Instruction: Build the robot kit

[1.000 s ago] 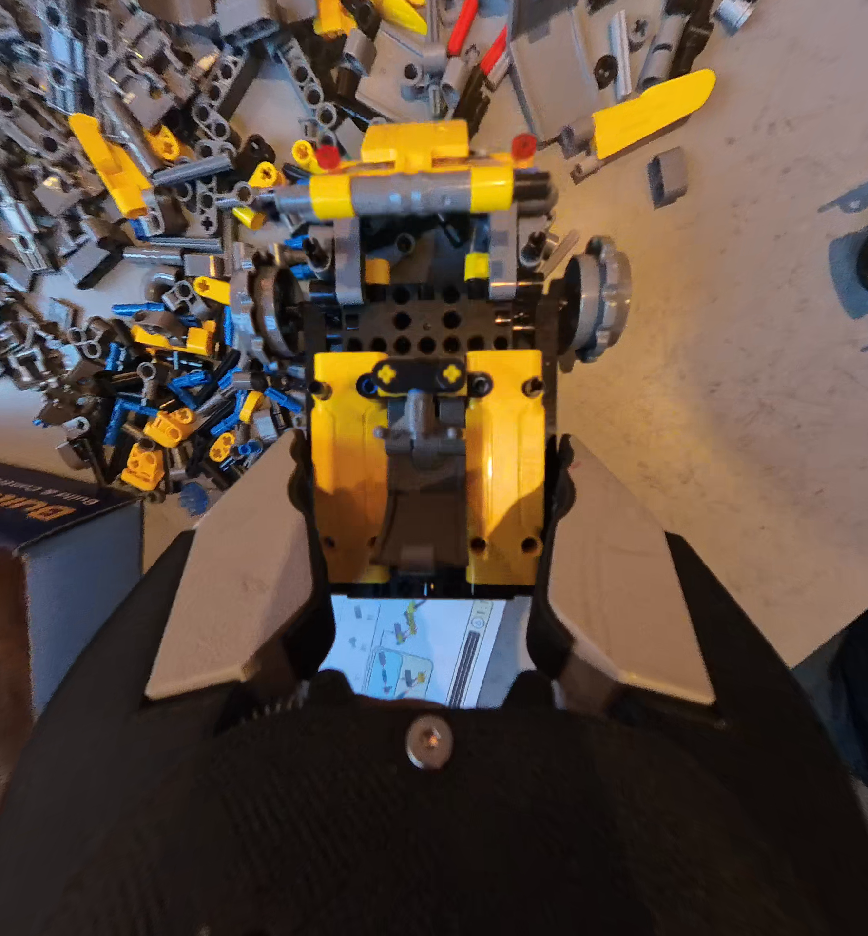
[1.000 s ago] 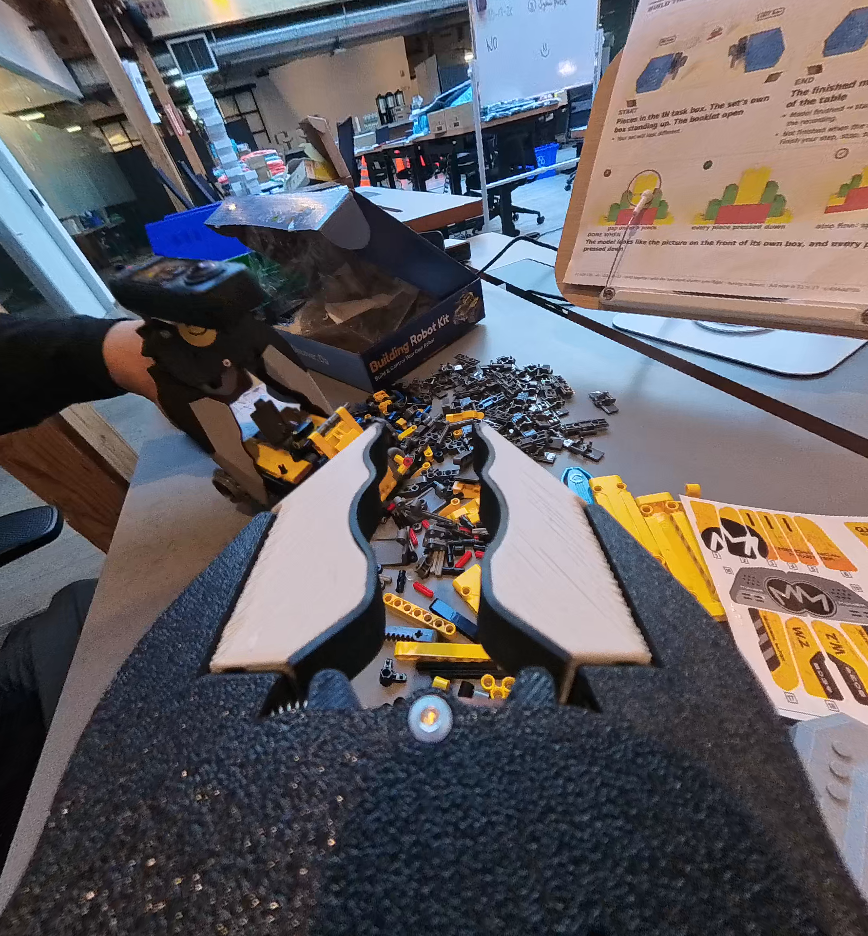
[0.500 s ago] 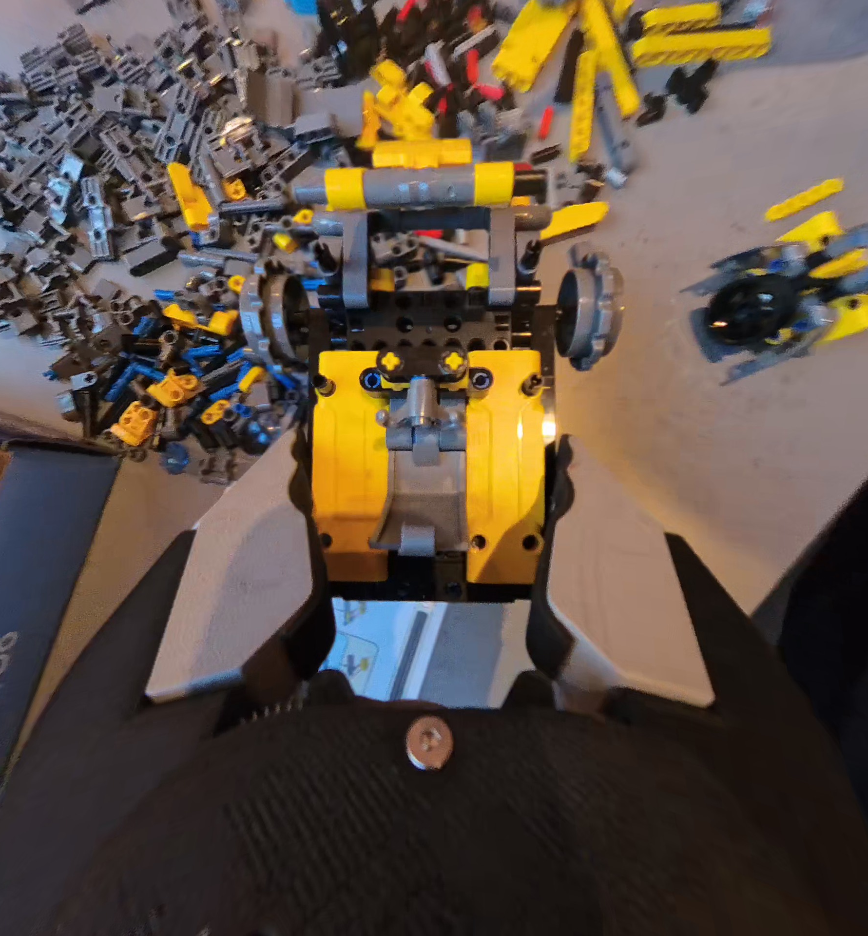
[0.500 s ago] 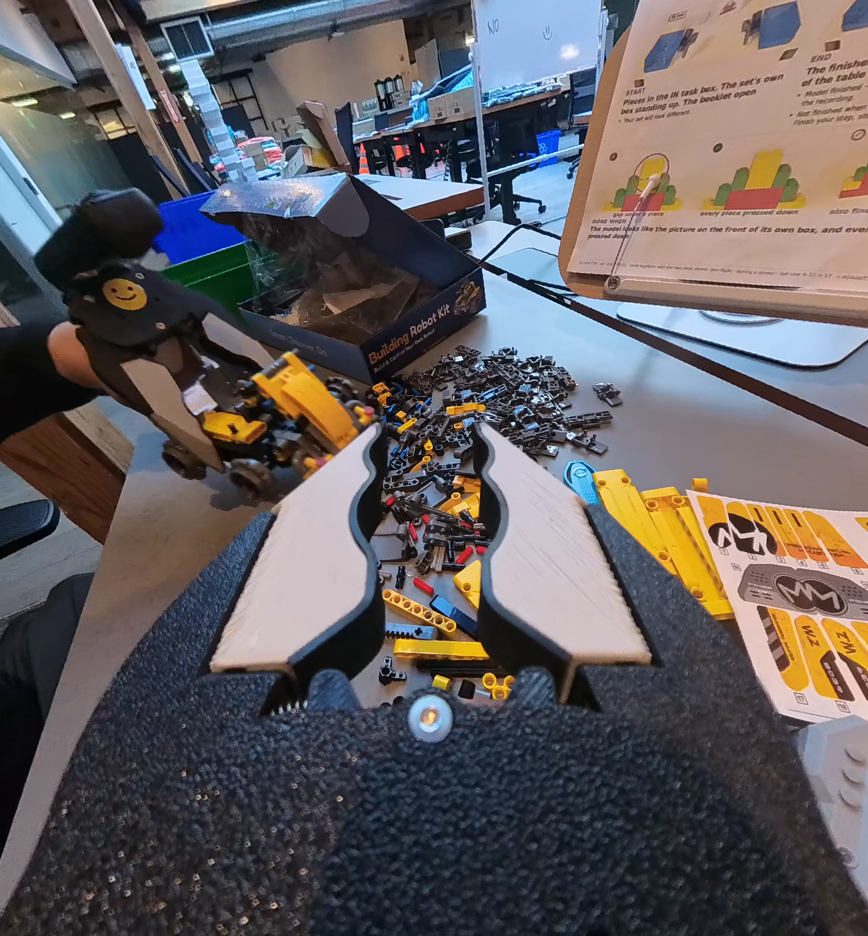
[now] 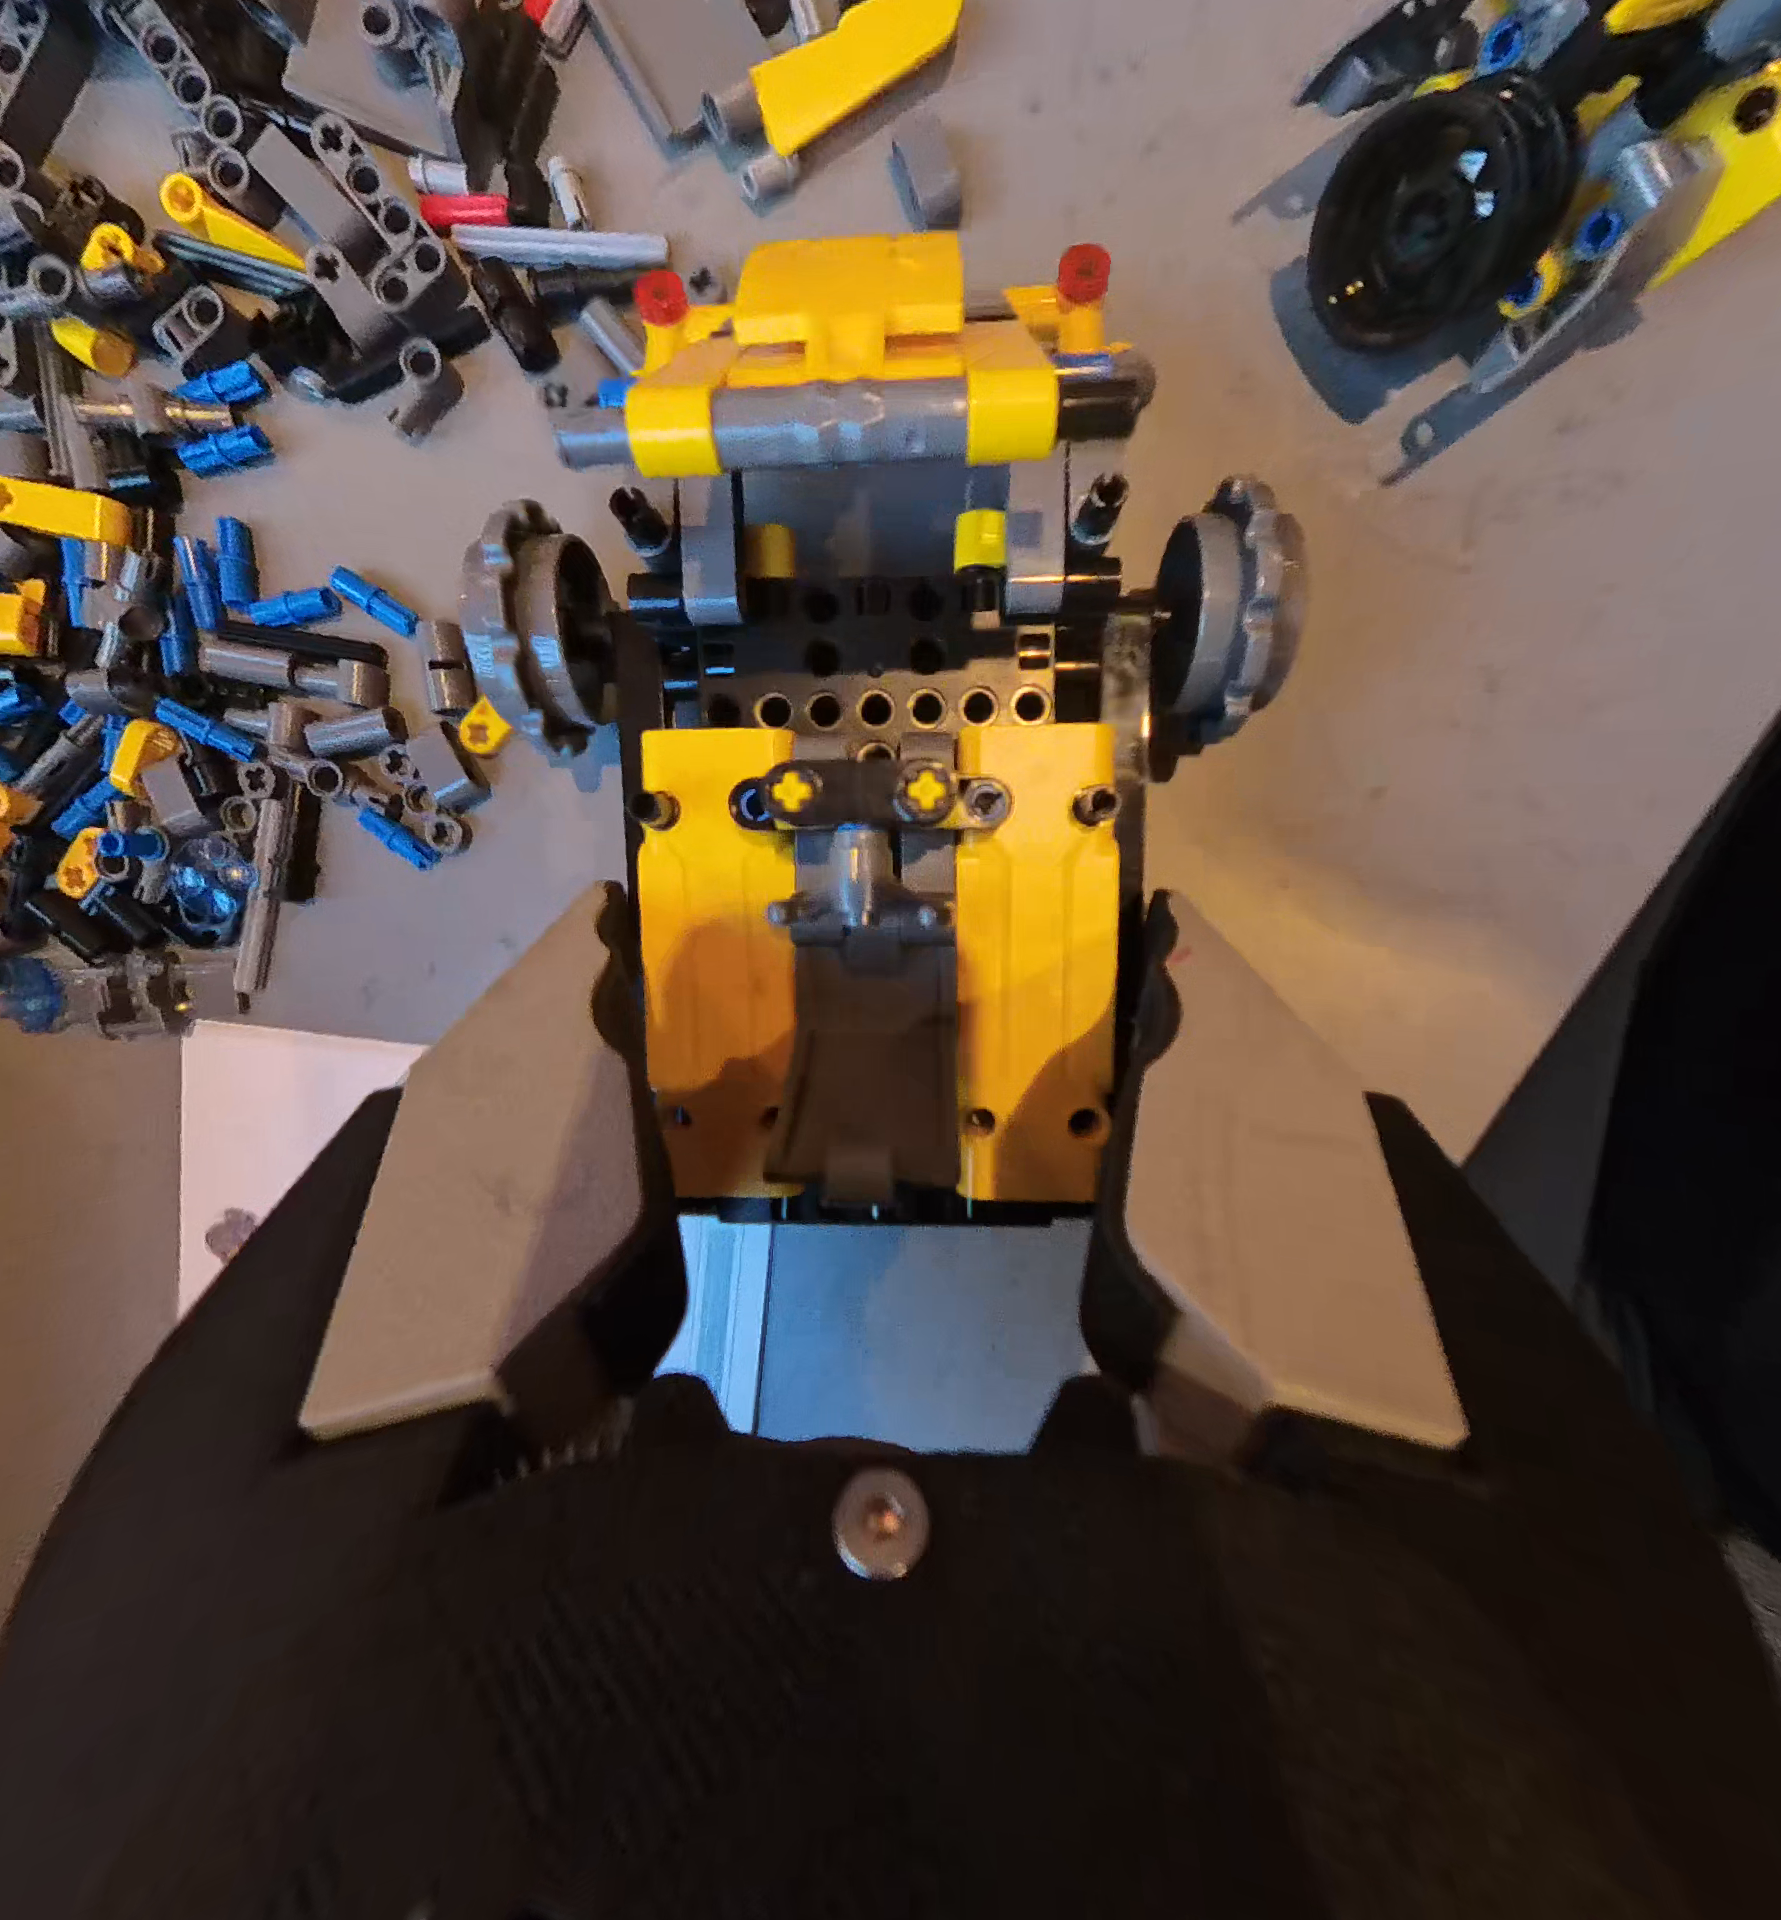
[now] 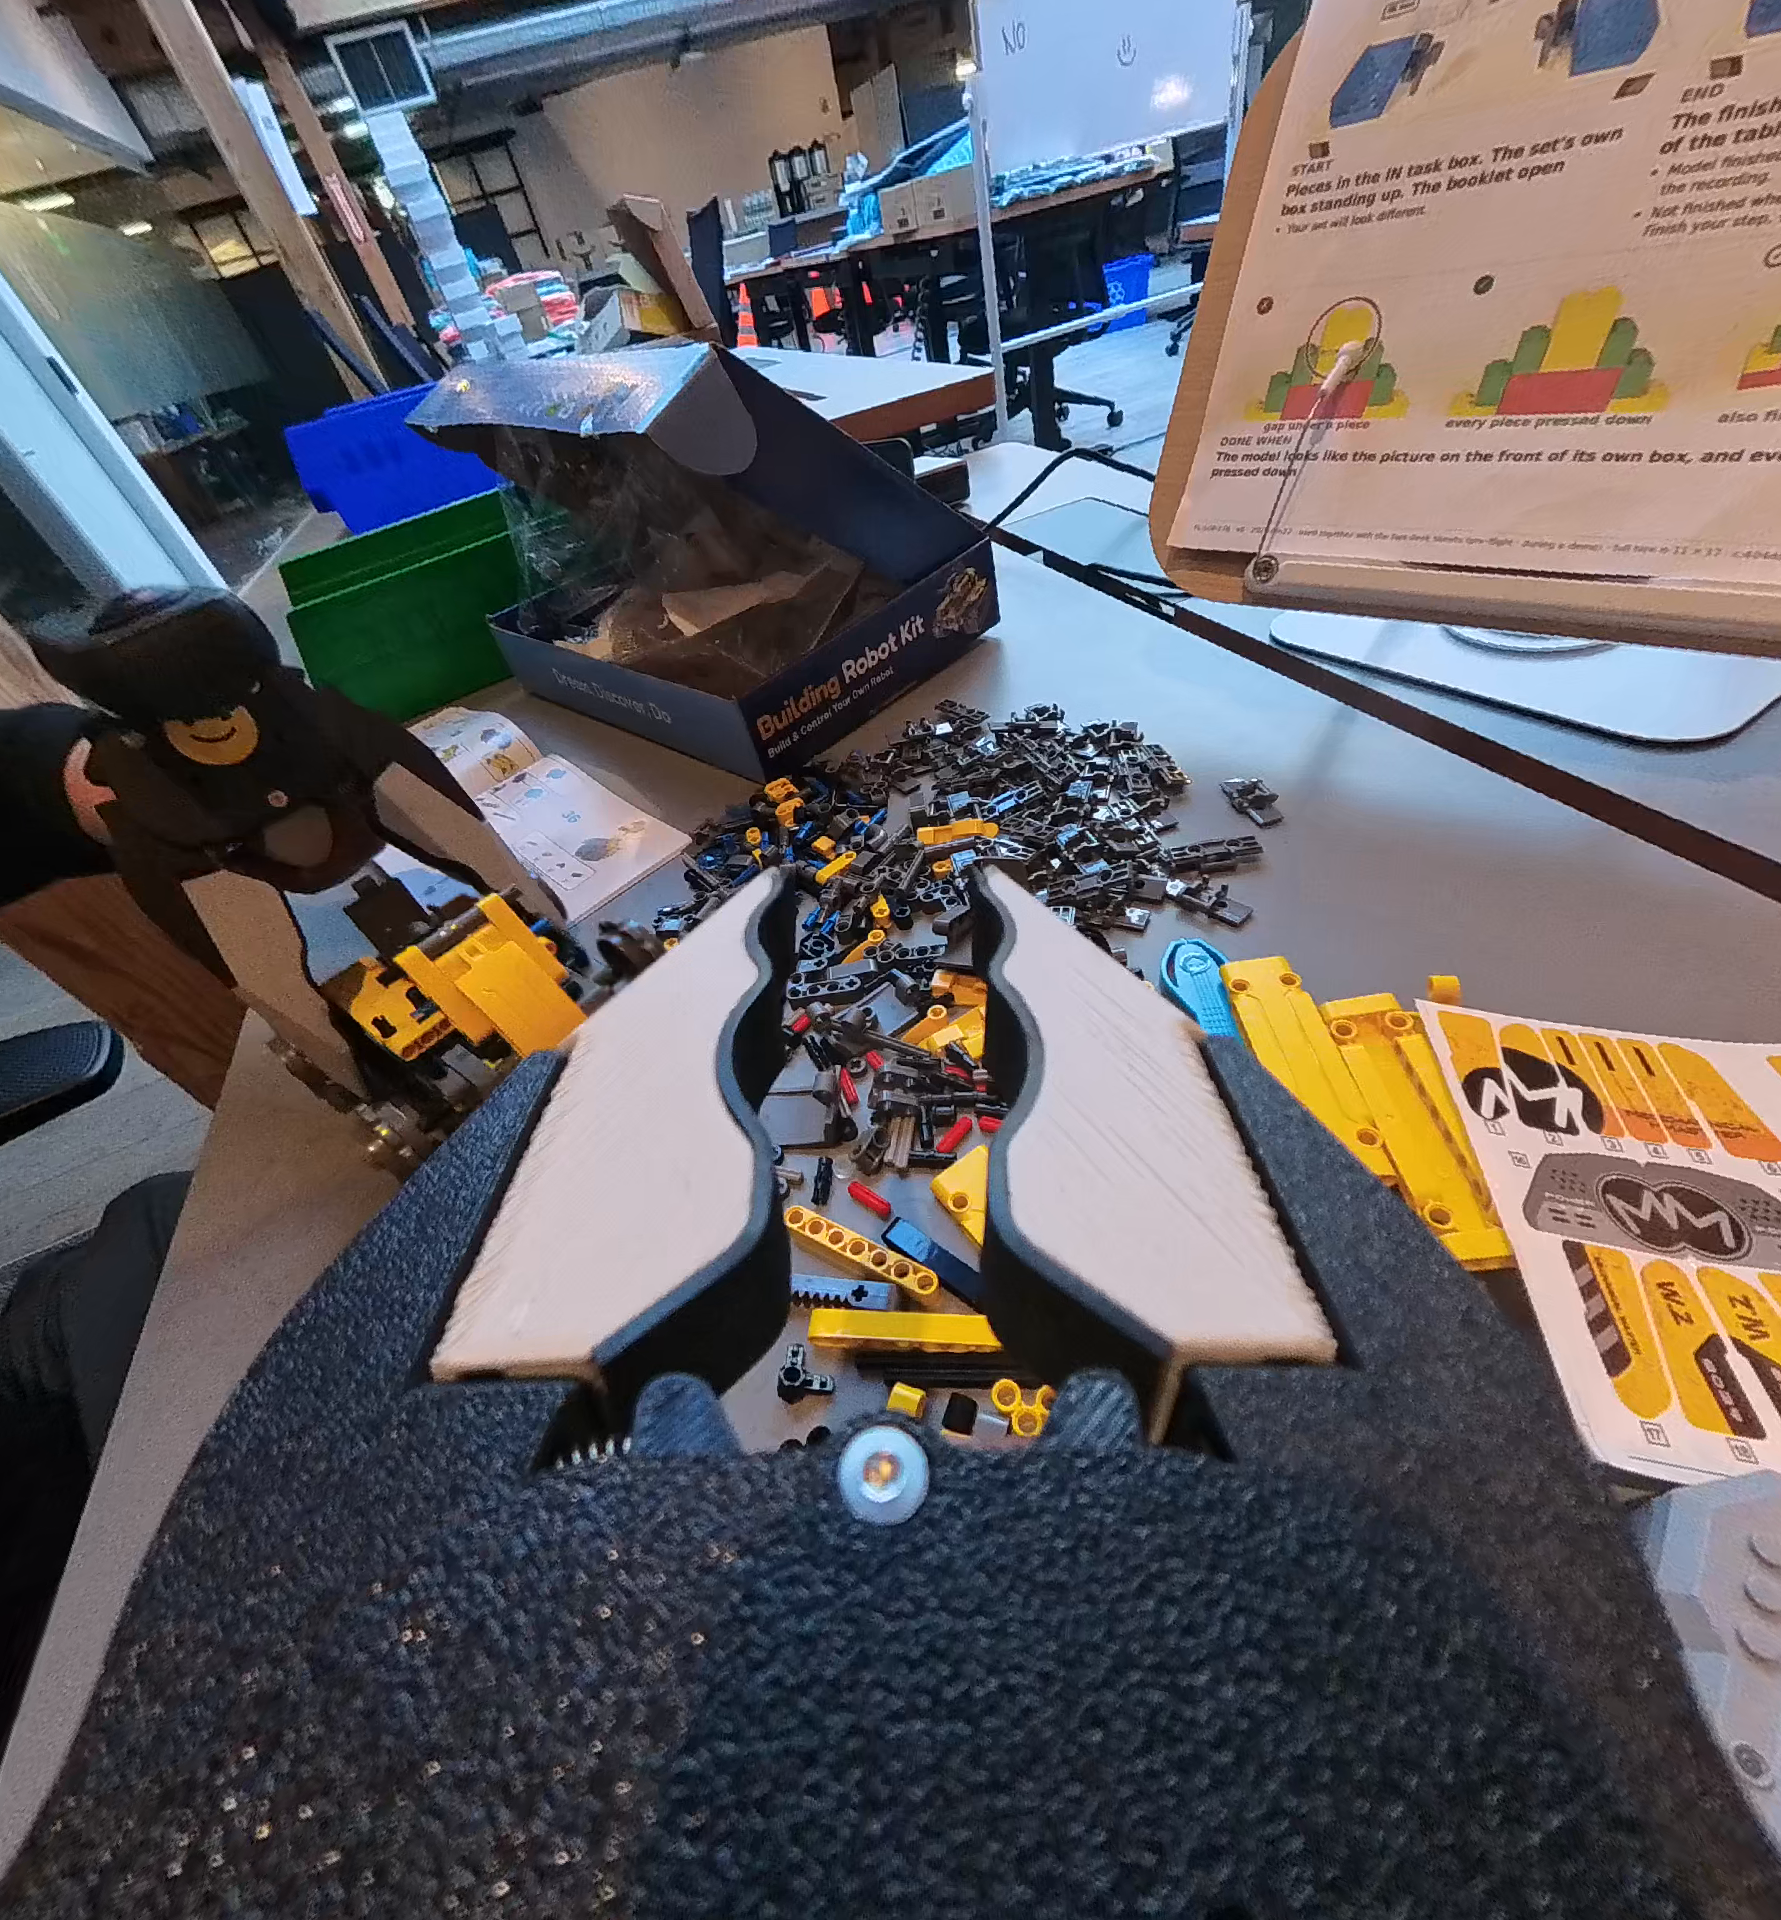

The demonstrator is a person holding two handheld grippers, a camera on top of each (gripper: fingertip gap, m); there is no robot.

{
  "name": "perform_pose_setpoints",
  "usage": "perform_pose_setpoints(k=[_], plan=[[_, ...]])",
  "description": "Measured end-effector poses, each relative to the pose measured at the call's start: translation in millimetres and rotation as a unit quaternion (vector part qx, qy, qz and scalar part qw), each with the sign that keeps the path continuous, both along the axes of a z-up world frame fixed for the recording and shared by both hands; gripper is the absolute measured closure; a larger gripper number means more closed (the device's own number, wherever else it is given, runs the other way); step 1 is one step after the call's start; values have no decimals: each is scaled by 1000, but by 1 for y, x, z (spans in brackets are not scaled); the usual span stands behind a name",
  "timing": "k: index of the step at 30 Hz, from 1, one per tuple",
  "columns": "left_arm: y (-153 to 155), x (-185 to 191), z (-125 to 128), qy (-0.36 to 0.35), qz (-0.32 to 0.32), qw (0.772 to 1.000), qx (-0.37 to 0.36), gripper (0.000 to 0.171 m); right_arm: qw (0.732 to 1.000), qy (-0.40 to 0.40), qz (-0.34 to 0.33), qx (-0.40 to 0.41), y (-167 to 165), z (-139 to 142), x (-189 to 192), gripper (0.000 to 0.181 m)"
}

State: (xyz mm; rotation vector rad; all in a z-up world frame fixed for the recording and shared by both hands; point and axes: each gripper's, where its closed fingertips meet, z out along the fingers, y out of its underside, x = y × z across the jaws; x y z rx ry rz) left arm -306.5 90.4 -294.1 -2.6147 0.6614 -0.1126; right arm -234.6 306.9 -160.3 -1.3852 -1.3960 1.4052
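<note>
My left gripper [image 5: 878, 914] is shut on a yellow, black and grey brick vehicle model [image 5: 878, 727], with its fingers clamped on the yellow body's two sides. The model has grey wheel hubs and sits low over the grey table. It also shows in the right wrist view [image 6: 470, 987], held by the left gripper [image 6: 387, 914] near the table's left edge. My right gripper [image 6: 881, 894] is open and empty, hovering above a pile of loose small parts [image 6: 907, 1039]. A second small sub-assembly with a black wheel [image 5: 1488, 208] lies to the model's far right.
Loose grey, blue and yellow parts [image 5: 138, 623] lie left of the model. An open dark blue kit box [image 6: 740, 582], an open booklet [image 6: 553, 810], yellow panels [image 6: 1364, 1081] and a sticker sheet [image 6: 1675, 1205] are on the table. A stand with an instruction sheet [image 6: 1530, 312] is at the back right. Some 25 centimeters of space lies between my two pairs of fingers.
The left gripper, still holding the model, lifted and swung it over the parts pile, then came down toward the table near the left edge. The right gripper stayed open and almost still.
</note>
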Motion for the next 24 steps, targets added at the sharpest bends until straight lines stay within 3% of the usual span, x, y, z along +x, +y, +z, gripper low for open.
perform_pose_setpoints(k=[11, 16, 24], plan=[[37, 12, -2, 8, -15, 1000, 11, 77, 1000, -1, 1, -1, 0, 0, 0, 148], [50, 5, 6, 0, 19, 998, 51, 78, 1000, 0, 1, 1, 0, 0, 1, 148], [38, 9, -1, -15, -5, 999, 50, 77, 1000, -6, 5, 2, -3, -3, -1, 148]])
